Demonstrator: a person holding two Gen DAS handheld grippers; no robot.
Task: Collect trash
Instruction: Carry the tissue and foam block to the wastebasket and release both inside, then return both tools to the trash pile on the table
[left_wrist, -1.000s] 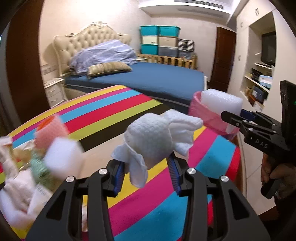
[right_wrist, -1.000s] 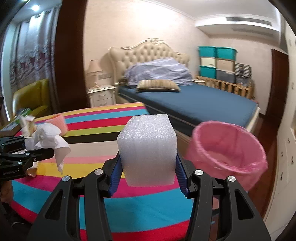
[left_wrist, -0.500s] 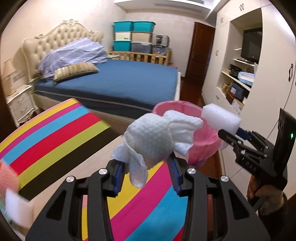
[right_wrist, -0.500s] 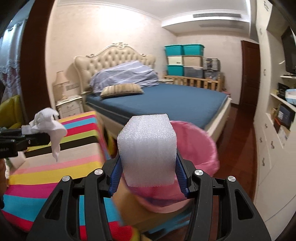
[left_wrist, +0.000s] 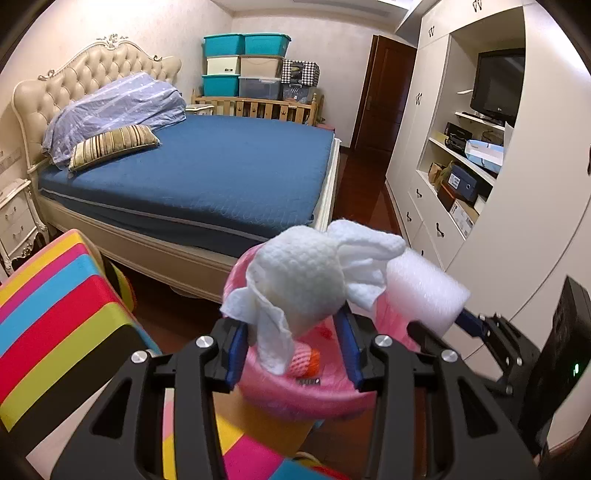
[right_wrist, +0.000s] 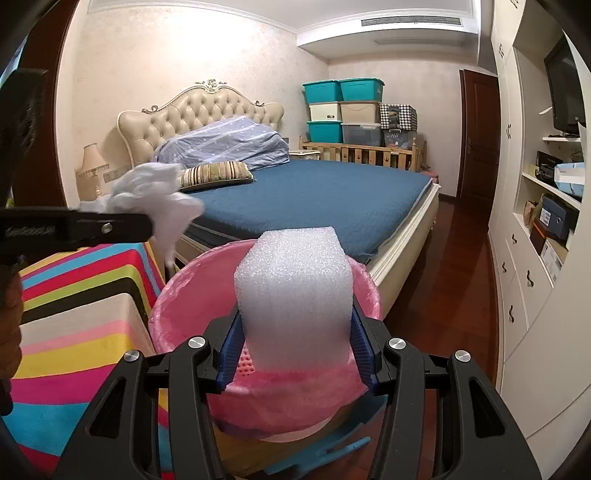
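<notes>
A crumpled white tissue (left_wrist: 306, 280) sits between the blue pads of my left gripper (left_wrist: 291, 332), whose jaws are opening while the pads still touch it. It hangs over the pink-lined trash bin (left_wrist: 295, 391), where an orange net piece (left_wrist: 306, 363) lies. My right gripper (right_wrist: 293, 343) is shut on a white foam block (right_wrist: 295, 295) above the same bin (right_wrist: 184, 295). In the left wrist view the foam block (left_wrist: 424, 291) is just right of the tissue. In the right wrist view the left gripper (right_wrist: 110, 225) and its tissue (right_wrist: 155, 192) come in from the left.
The striped tablecloth (left_wrist: 55, 314) ends just left of the bin. A blue bed (right_wrist: 314, 199) stands behind it, and white cupboards with shelves (left_wrist: 480, 177) line the right. Dark wooden floor (right_wrist: 454, 280) runs between them. A blue plastic part (right_wrist: 321, 454) lies under the bin.
Both grippers have swung right, from over the striped table to over the pink bin. Each carries the same item, and they have drawn closer together.
</notes>
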